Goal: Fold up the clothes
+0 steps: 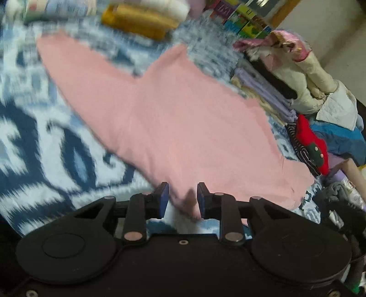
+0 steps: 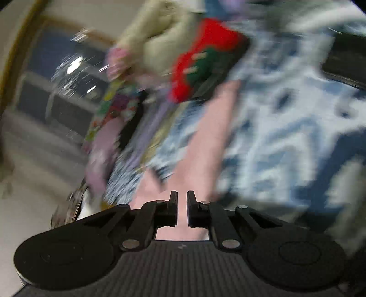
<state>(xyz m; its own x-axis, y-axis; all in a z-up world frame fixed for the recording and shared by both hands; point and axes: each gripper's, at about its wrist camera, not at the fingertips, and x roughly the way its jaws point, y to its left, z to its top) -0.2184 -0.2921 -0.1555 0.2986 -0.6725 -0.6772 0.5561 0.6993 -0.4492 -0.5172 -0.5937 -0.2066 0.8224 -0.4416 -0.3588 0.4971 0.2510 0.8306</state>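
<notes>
— Pink garment (image 1: 173,118) first: where does it lie?

— Spread flat on a blue-and-white patterned bedspread (image 1: 45,146), two long parts splitting apart toward the far end. The left wrist view shows most of it; the right wrist view shows only a blurred pink strip (image 2: 205,141) running away from the camera.

— And the left gripper (image 1: 183,194)?

— Its jaws stand a little apart, with a fold of the pink cloth's near edge bunched in the gap. Blur keeps me from telling whether the blue pads (image 1: 165,196) press on the cloth.

— The right gripper (image 2: 182,205)?

— Jaws nearly together, only a narrow slot between them, and pink fabric shows through that slot. Whether the cloth is pinched or merely behind the fingers, I cannot tell; that whole view is smeared.

— What else is around?

— Beside the garment on the right sits a pile of clothes: a folded lilac stack (image 1: 263,91), a cream jacket (image 1: 304,84), and a red piece with green trim (image 1: 311,144). At the far end lies a yellow folded cloth (image 1: 137,20), with colourful books (image 1: 244,20) behind it.
</notes>
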